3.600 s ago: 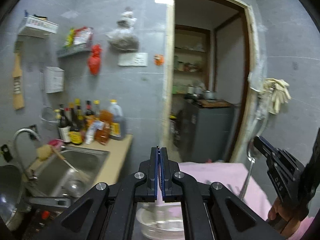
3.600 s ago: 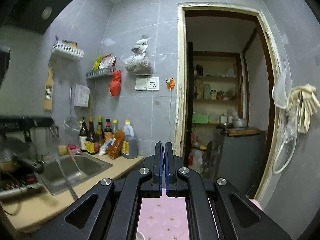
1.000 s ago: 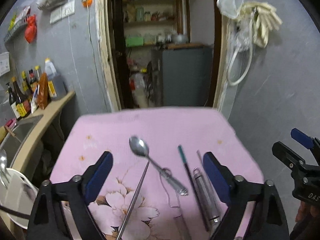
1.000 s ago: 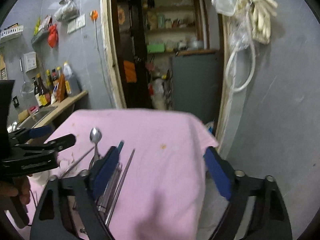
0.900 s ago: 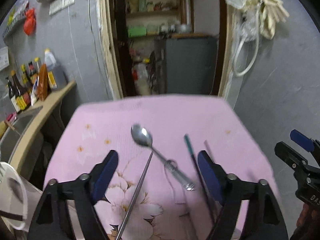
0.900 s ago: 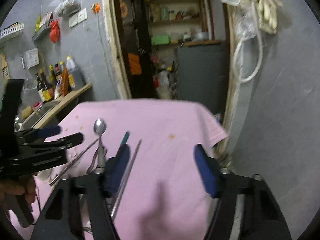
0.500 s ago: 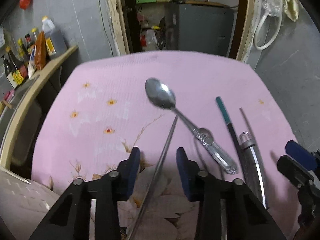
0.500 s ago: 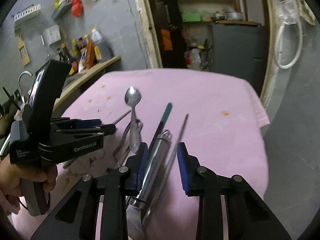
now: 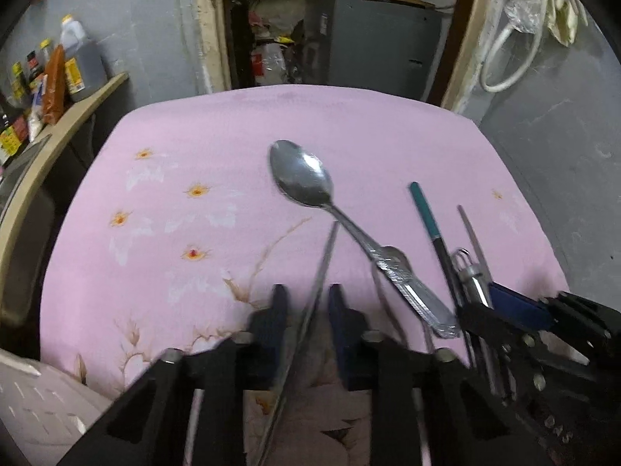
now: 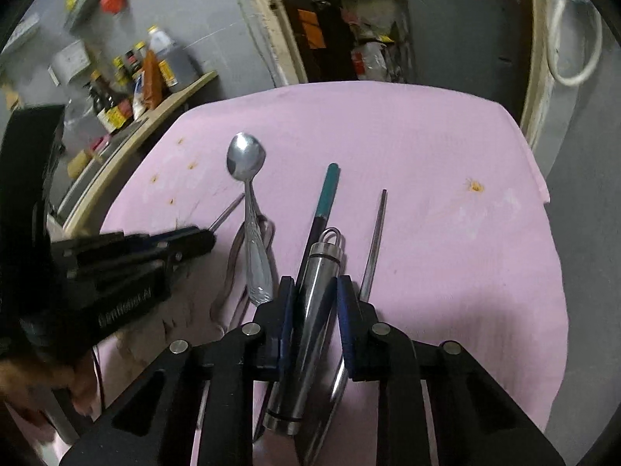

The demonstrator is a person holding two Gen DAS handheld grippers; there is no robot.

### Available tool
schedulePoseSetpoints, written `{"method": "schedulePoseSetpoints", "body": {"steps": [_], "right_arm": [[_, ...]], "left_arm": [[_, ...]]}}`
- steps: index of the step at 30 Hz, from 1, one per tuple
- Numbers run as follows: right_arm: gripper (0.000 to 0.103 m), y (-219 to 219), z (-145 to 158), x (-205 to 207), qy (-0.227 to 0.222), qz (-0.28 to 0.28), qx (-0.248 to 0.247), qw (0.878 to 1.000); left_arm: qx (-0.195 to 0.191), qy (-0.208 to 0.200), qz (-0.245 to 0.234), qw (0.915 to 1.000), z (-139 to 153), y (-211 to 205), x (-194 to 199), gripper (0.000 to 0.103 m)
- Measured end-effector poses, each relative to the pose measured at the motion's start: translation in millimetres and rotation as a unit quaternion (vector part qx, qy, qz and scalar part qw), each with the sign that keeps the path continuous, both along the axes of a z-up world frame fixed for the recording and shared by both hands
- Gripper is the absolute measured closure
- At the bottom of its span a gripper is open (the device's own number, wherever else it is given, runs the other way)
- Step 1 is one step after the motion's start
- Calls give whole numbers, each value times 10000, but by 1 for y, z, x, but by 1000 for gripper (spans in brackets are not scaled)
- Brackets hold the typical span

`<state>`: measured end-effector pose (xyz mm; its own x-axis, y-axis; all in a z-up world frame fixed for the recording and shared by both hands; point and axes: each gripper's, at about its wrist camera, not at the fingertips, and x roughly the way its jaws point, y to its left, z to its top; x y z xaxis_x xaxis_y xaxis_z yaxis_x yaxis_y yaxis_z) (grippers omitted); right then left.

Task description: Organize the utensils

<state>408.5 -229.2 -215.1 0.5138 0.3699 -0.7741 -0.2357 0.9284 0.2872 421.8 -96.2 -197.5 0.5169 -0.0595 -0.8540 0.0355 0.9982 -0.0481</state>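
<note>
Utensils lie spread on the pink flowered cloth (image 9: 240, 163) that covers the tabletop. My left tool (image 9: 302, 303) points steeply down at the cloth, and its jaws have just been closing: a thin metal chopstick (image 9: 324, 256) runs straight between them, with narrow gaps on both sides, so I cannot tell whether the blue pads press on it. Just right of that chopstick, a steel spoon (image 9: 302, 178) lies slanted with its bowl toward the far edge of the cloth, and its patterned handle crosses a bent loop of wire.

My right tool (image 10: 313, 291) has also just been closing its jaws, and between them sits a steel tube with a ring at its top (image 10: 318, 283), lying lengthwise along the fingers. The left pad looks to be against the tube, while a sliver of space shows at the right pad; whether it is pinched I cannot tell. A black stick with a teal end (image 10: 328, 190) lies beside the tube on its left, passing under my left finger. A second thin chopstick (image 10: 374, 240) lies just right of the tube, outside the jaws.
</note>
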Motion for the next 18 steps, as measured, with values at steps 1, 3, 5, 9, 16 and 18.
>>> {"method": "schedulePoseSetpoints", "body": {"steps": [1, 3, 5, 9, 16, 18], "right_arm": [[87, -2, 2, -2, -16, -27, 116, 9999], [87, -5, 9, -11, -190, -36, 245, 9995], [87, -7, 20, -24, -452, -23, 267, 9986], [87, -18, 44, -55, -935, -94, 367, 9949], [87, -40, 83, -112, -1433, -428, 271, 9884], [87, -43, 92, -122, -1464, -533, 254, 9875]], "left_arm": [[82, 18, -36, 10000, 1, -3, 1, 95], [132, 66, -82, 9999, 3, -5, 5, 97], [-195, 156, 2, 9997, 5, 2, 4, 97], [-525, -171, -8, 9985, 24, 6, -14, 97], [-868, -744, -251, 9931, 61, 3, -65, 97], [-1005, -873, -321, 9906, 71, 6, -81, 97]]}}
